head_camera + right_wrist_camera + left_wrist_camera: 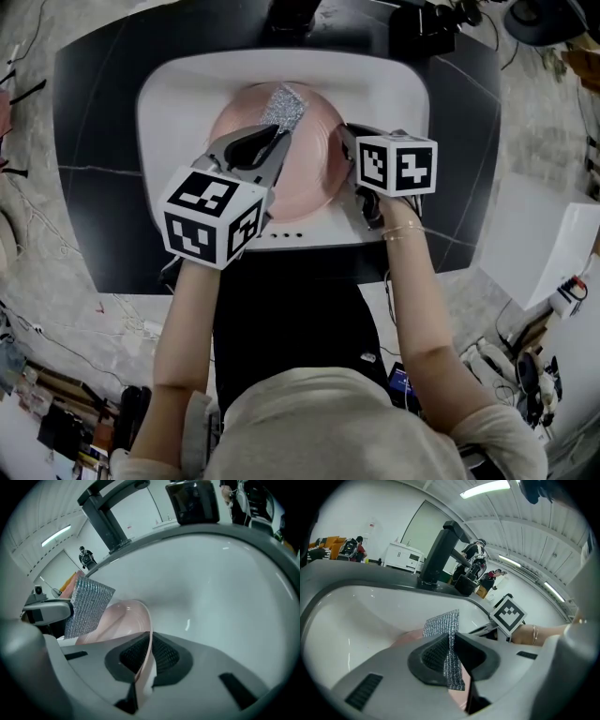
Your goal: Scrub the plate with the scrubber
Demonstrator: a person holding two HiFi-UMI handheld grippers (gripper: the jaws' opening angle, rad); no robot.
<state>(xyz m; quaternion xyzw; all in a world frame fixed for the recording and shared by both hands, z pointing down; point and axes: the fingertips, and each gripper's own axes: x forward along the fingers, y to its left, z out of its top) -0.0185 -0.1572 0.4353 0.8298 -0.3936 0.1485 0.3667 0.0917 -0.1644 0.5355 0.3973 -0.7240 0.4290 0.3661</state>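
1. A pale pink plate (pixel 314 164) lies in the bowl of a white sink (pixel 178 103), near the middle of the basin.
2. A silver, glittery mesh scrubber (pixel 281 108), a flat rectangular pad, sits over the far part of the plate. No view shows clearly whether it presses on the plate's surface.
3. The left gripper (pixel 267 141) reaches in from the near left. Its dark ribbed pads are pinched on the scrubber's near end, and most of the pad sticks out past the tips.
4. The right gripper (pixel 349 155) comes in from the near right. In the right gripper view its jaws are clamped on the plate's thin right rim, which runs edge-on between the pads.
5. Each gripper carries a white cube with black square markers.
6. The sink is set in a dark counter (pixel 94 141). A dark, angular faucet (pixel 440 550) rises at the sink's far side.
7. The person's bare forearms reach up from the bottom of the head view. A thin bracelet (pixel 403 230) circles the right wrist.
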